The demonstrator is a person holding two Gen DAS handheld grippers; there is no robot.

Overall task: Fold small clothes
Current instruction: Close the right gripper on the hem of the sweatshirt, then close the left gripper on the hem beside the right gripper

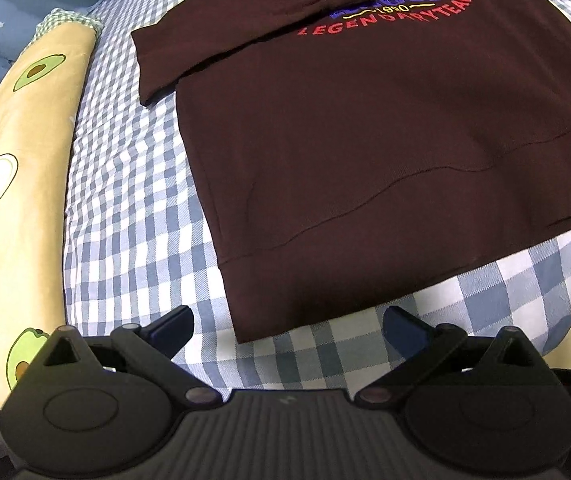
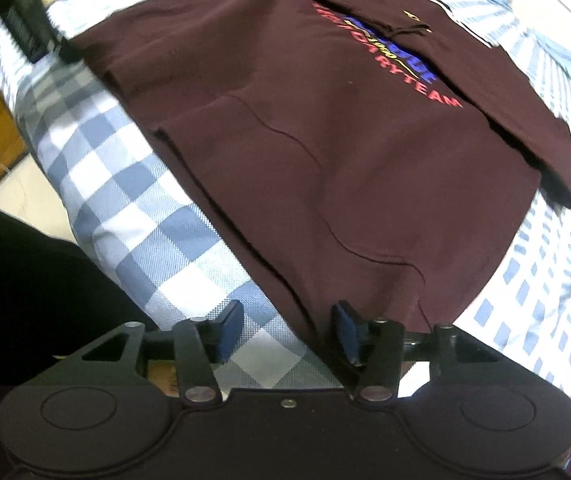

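Your left gripper (image 1: pixel 287 330) hangs wide open over the checked sheet (image 1: pixel 133 184), holding nothing; the maroon hoodie (image 1: pixel 365 140) lies flat at its 12 o'clock, sleeves folded across the chest, hem corner just past the fingertips; an avocado pillow (image 1: pixel 17 184) lies at 9 o'clock; your right gripper (image 2: pixel 287 330) stands partly open, empty, with the hoodie (image 2: pixel 325 140) hem at its 1 o'clock pad
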